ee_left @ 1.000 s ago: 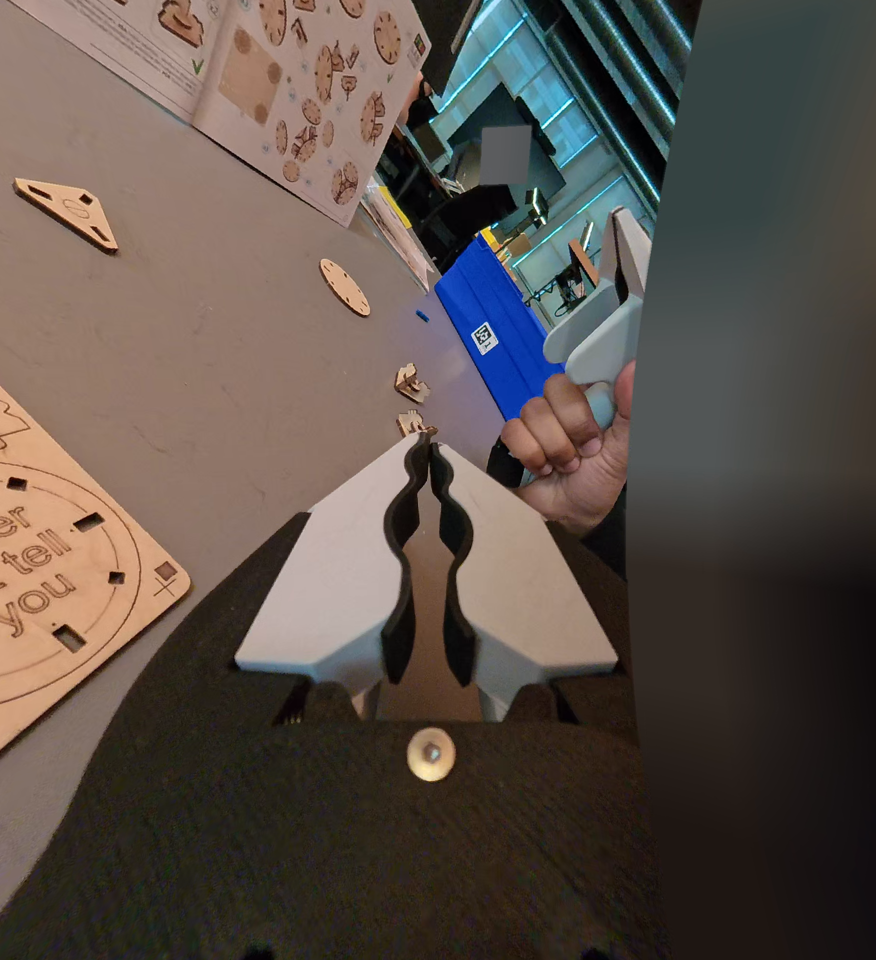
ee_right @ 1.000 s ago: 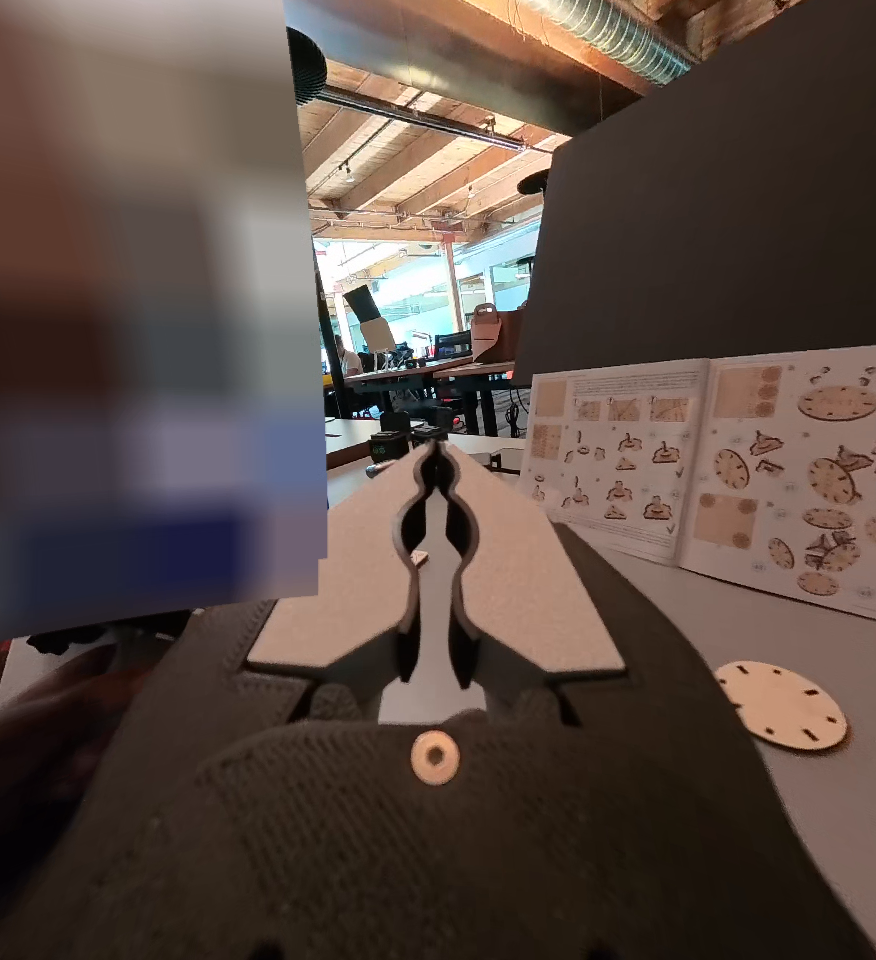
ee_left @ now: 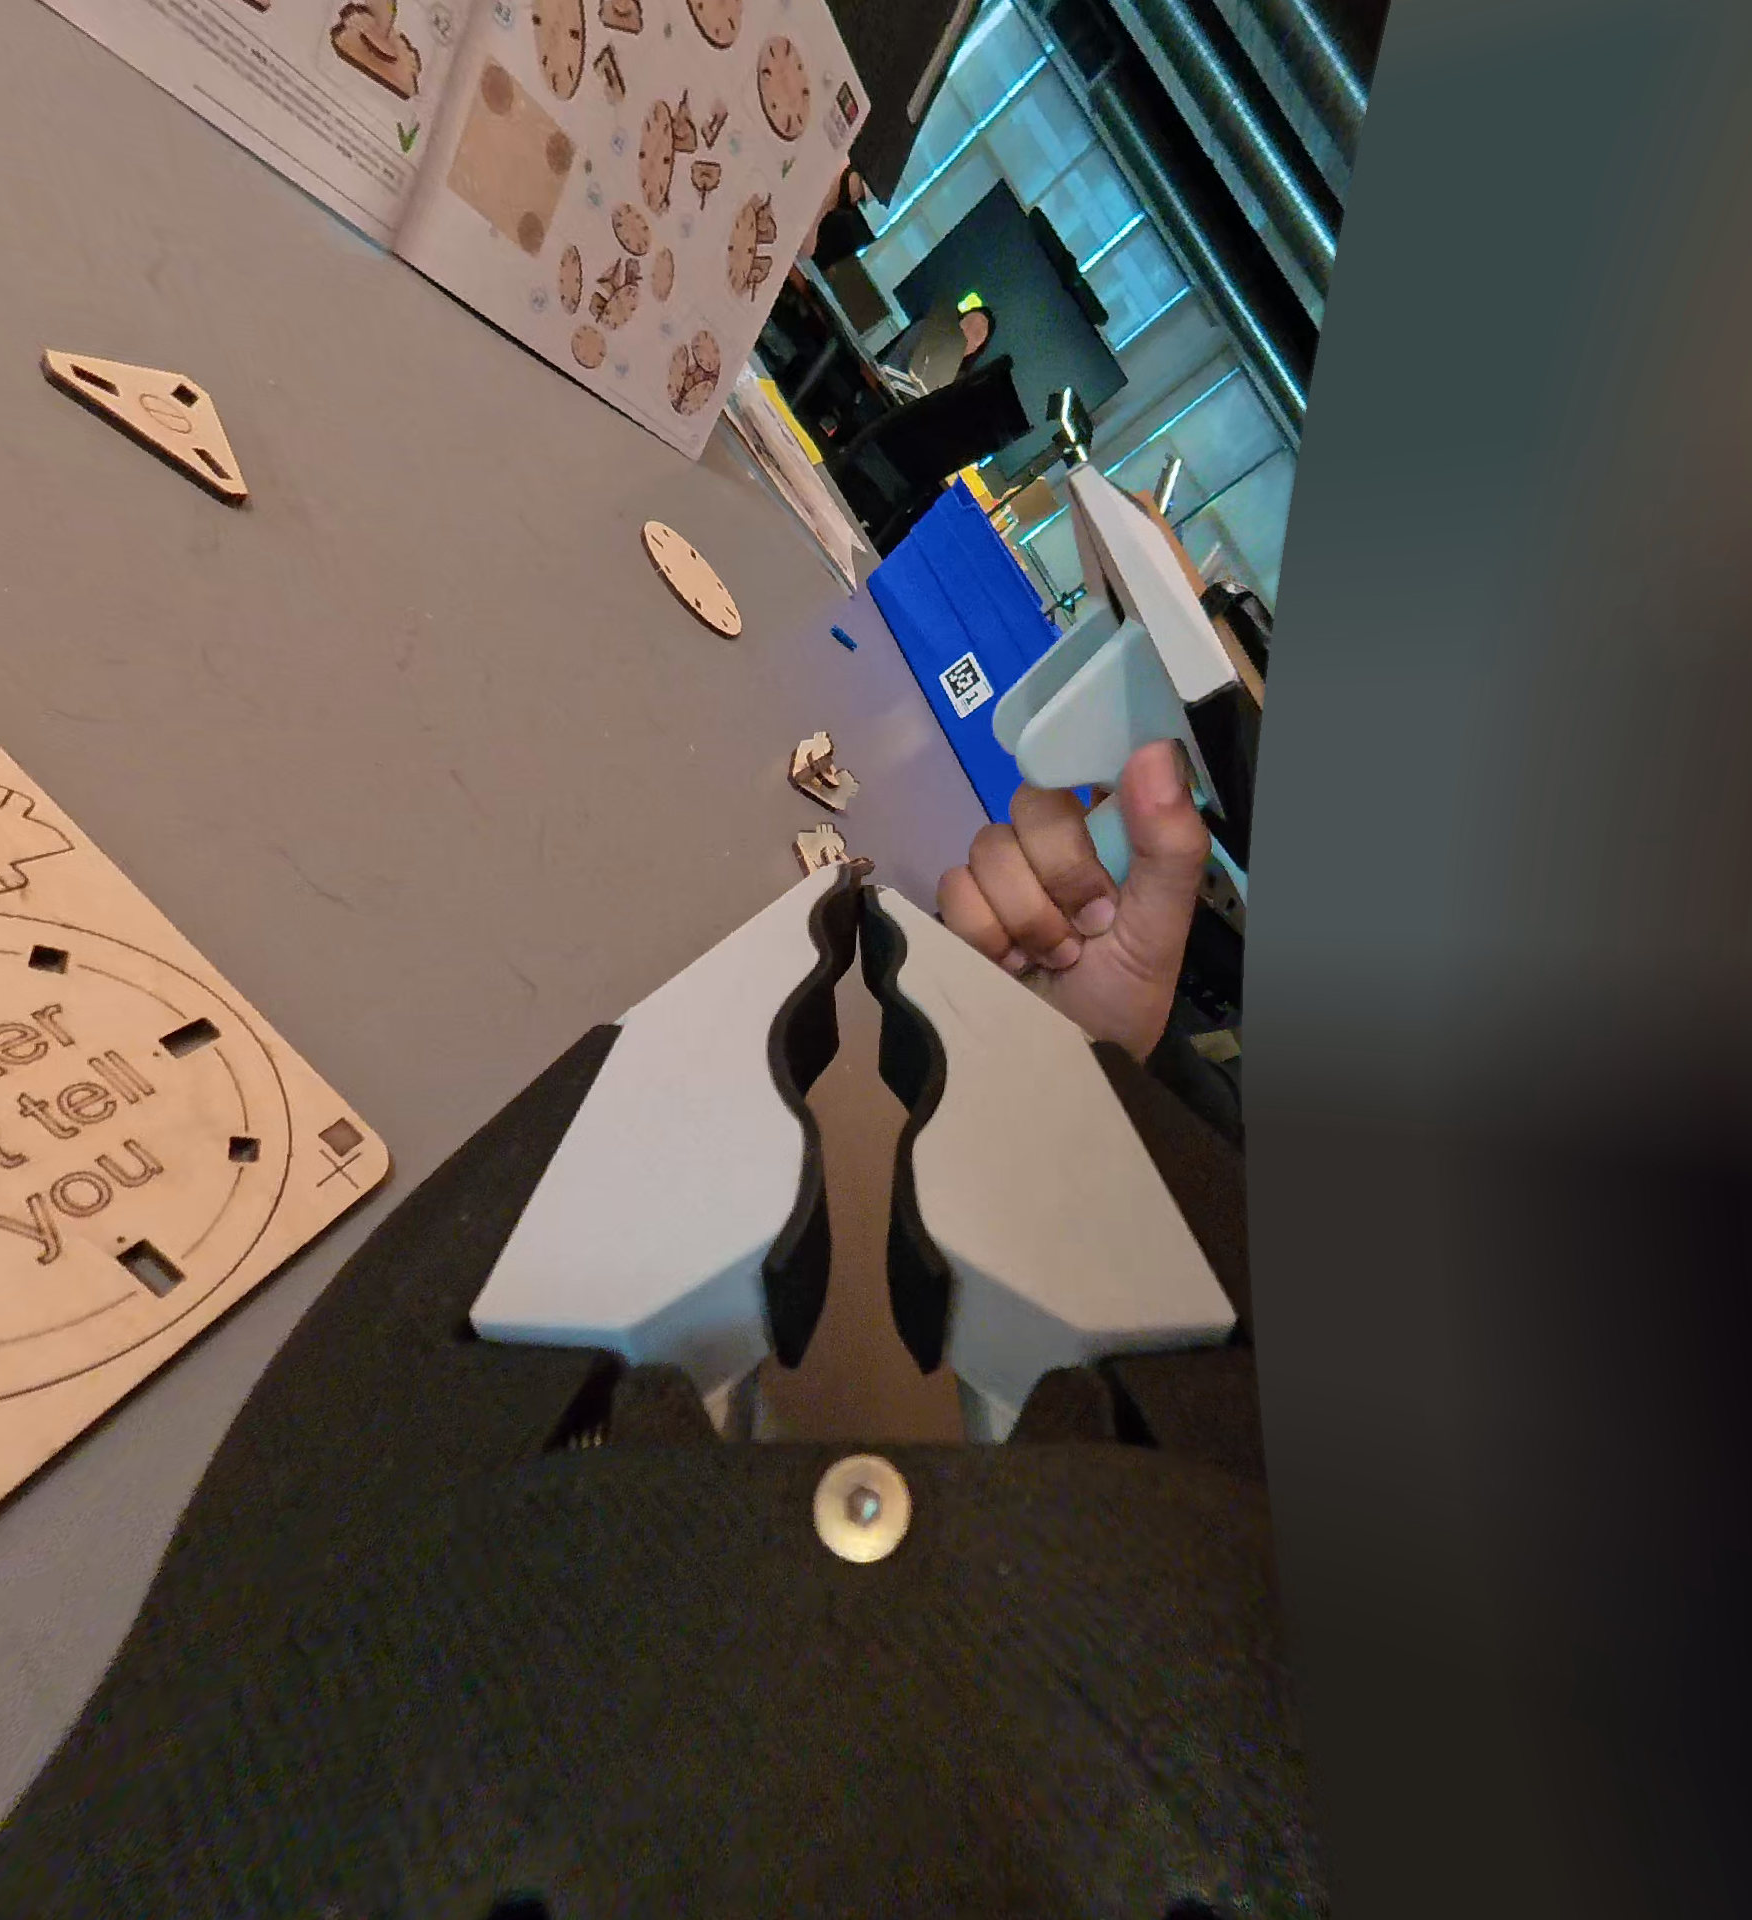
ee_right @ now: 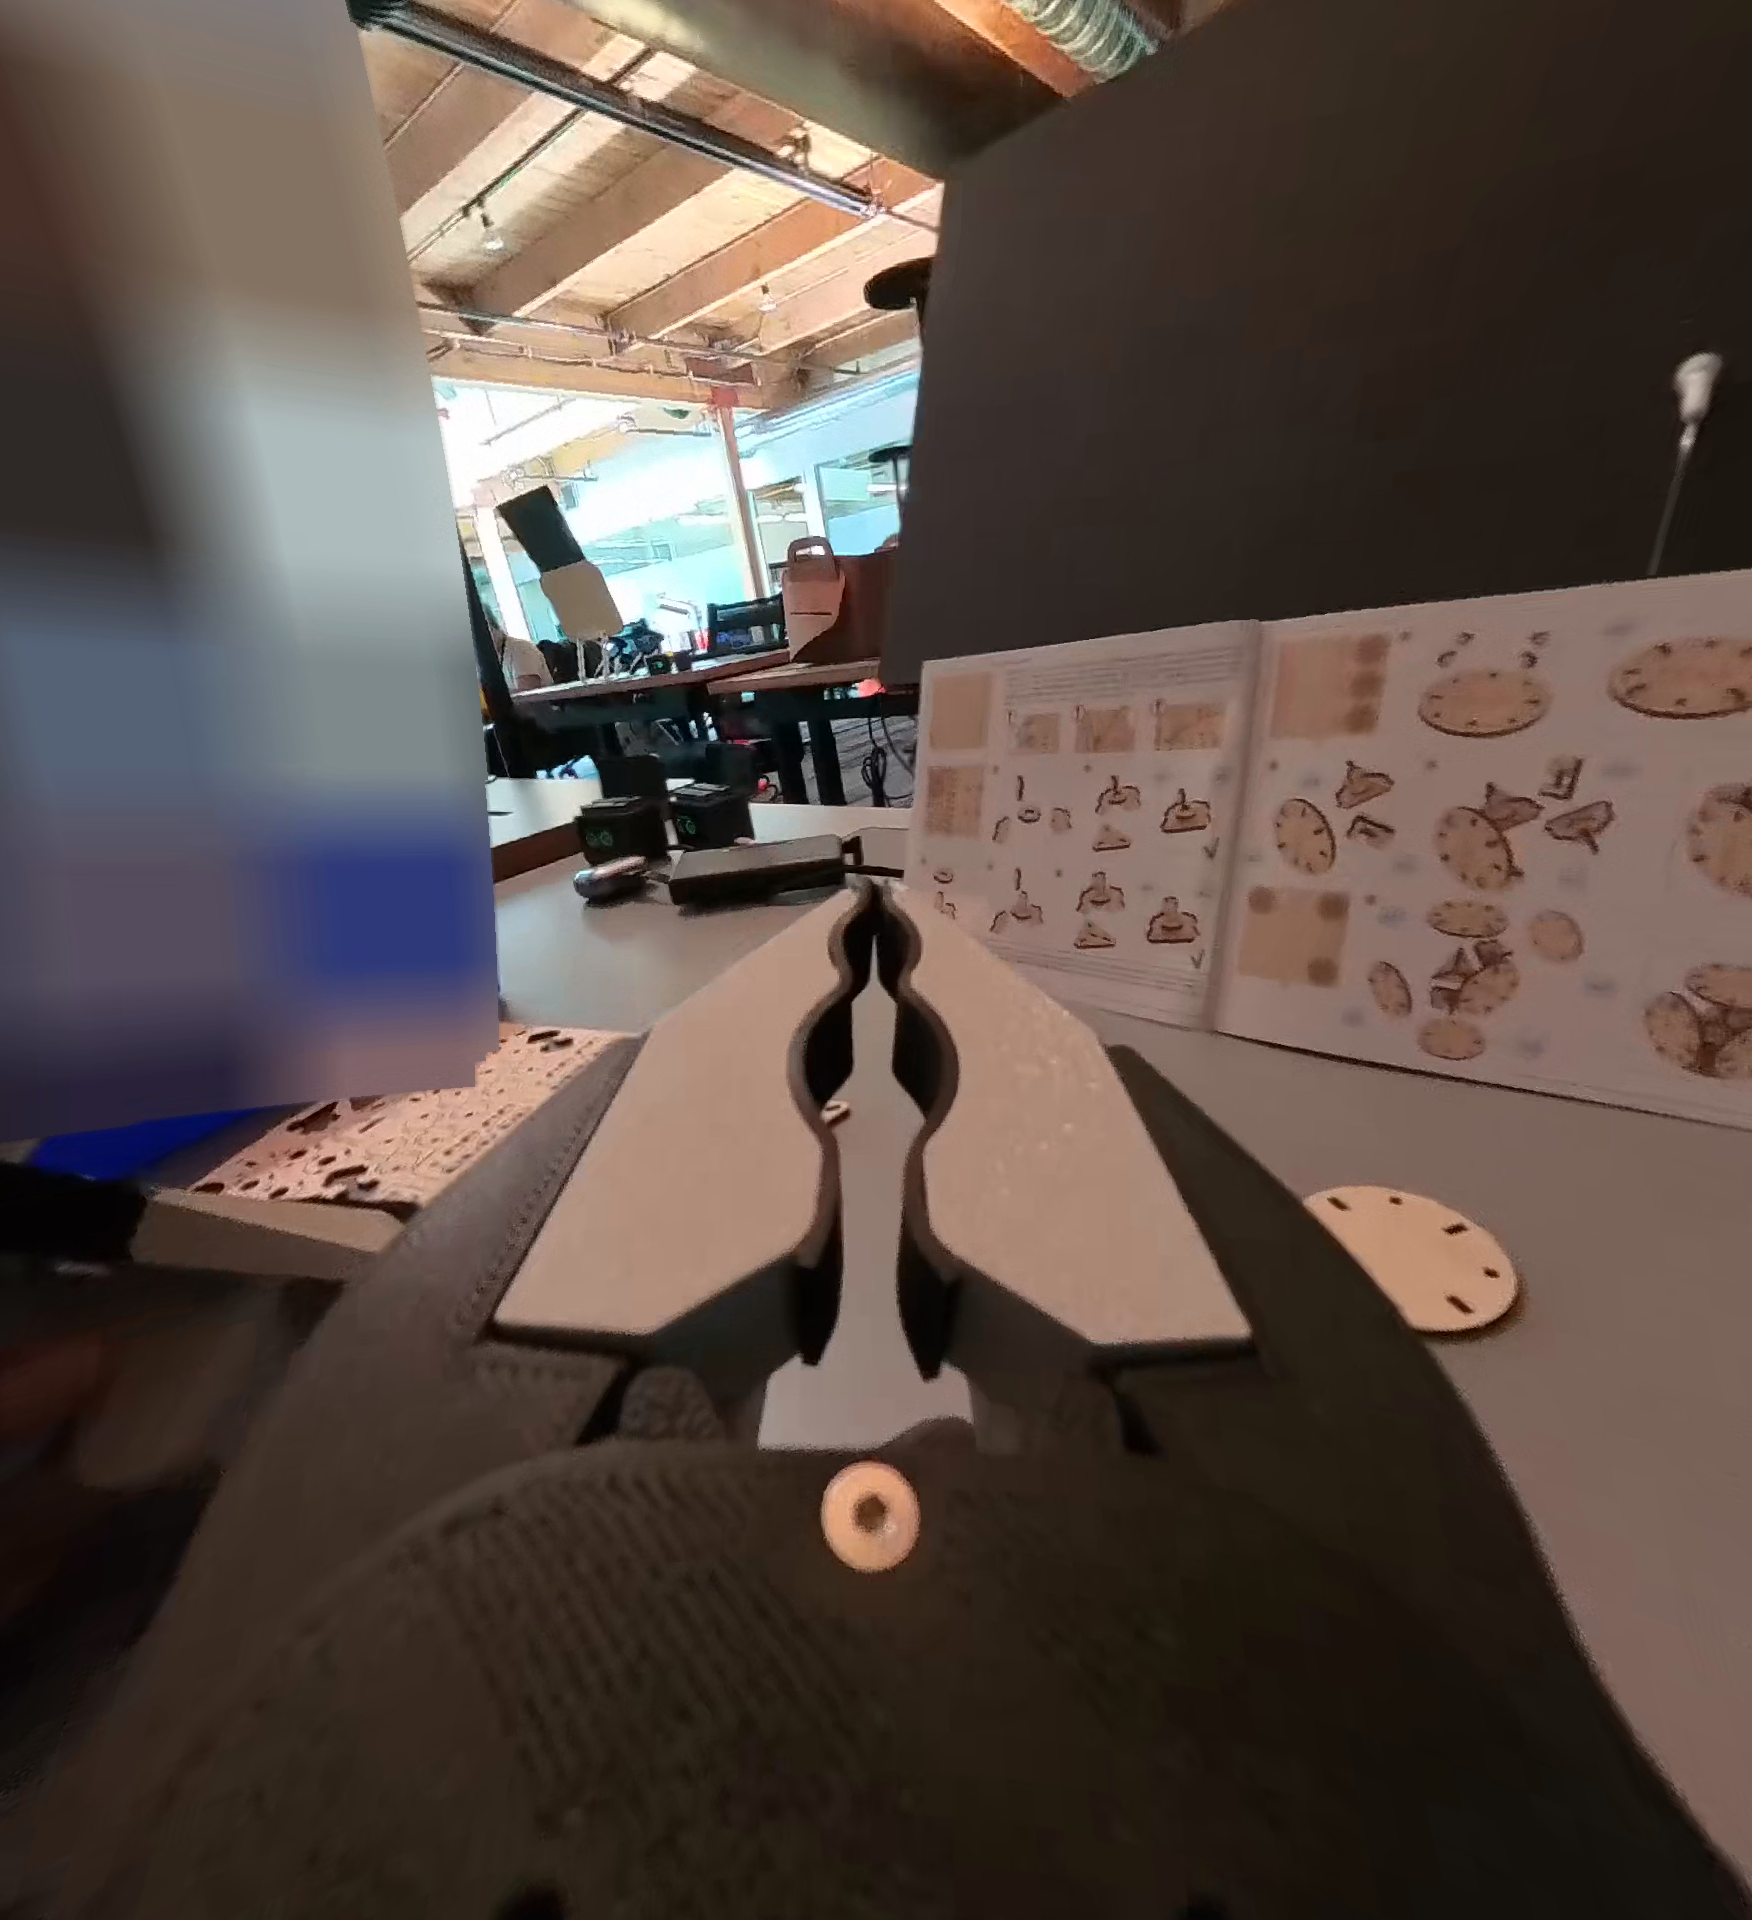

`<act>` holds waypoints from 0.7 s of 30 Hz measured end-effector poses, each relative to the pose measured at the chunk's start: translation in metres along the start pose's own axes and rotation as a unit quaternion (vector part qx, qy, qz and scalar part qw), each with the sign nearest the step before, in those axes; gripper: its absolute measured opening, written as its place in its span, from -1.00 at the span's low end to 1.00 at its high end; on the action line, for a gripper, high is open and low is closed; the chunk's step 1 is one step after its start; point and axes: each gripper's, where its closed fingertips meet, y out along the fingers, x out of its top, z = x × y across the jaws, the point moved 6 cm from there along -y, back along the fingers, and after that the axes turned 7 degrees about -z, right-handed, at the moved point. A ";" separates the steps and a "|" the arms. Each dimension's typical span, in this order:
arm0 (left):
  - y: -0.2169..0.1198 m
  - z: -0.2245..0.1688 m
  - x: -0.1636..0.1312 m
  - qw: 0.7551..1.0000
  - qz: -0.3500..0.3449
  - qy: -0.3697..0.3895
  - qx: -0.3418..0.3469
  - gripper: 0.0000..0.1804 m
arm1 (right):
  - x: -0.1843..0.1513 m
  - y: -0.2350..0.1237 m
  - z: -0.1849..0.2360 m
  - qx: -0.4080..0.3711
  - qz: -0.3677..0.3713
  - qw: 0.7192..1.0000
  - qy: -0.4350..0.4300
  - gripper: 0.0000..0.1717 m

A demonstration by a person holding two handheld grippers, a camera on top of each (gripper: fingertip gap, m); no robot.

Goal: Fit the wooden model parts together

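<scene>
The left tool (ee_left: 856, 891) is closed, its black pads meeting at the tips with nothing plainly between them. It hovers over the grey desk (ee_left: 415, 727), its tips just beside the nearer of two small wooden assemblies (ee_left: 822, 847), (ee_left: 822, 771).

The right tool (ee_right: 877, 902) is likewise closed, nothing in its grip. It is raised above the desk, well apart from the parts.

Count on the desk:
- one open instruction booklet (ee_left: 539, 135)
- one round wooden disc (ee_left: 693, 578)
- one triangular wooden plate (ee_left: 150, 421)
- one engraved plywood sheet (ee_left: 93, 1143), near left

Left view only: a hand (ee_left: 1090, 904) gripping the right tool's handle, and a blue bin (ee_left: 955, 613) far right, contents hidden.

Right view only: a perforated plywood sheet (ee_right: 415, 1122) at left, one black power adapter (ee_right: 758, 868), two black boxes (ee_right: 623, 826), (ee_right: 711, 816) beyond it, and a dark panel (ee_right: 1371, 312) behind the booklet (ee_right: 1371, 831). The disc (ee_right: 1412, 1257) lies to the tool's right.
</scene>
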 end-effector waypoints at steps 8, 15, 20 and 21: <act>0.000 0.000 0.000 1.000 -0.001 -0.001 0.000 -1.00 | 0.018 -0.006 -0.008 -0.019 -0.028 0.999 0.022 -1.00; 0.000 0.000 0.000 1.000 -0.003 -0.002 -0.002 -1.00 | 0.004 -0.030 -0.011 0.070 0.164 0.982 0.062 -0.87; -0.001 -0.001 0.001 1.000 -0.005 -0.001 -0.005 -1.00 | -0.030 -0.083 -0.013 0.138 0.375 0.914 0.067 -0.59; -0.001 -0.001 0.000 1.000 -0.005 -0.001 -0.005 -1.00 | -0.035 -0.092 -0.012 0.144 0.398 0.905 0.049 -0.59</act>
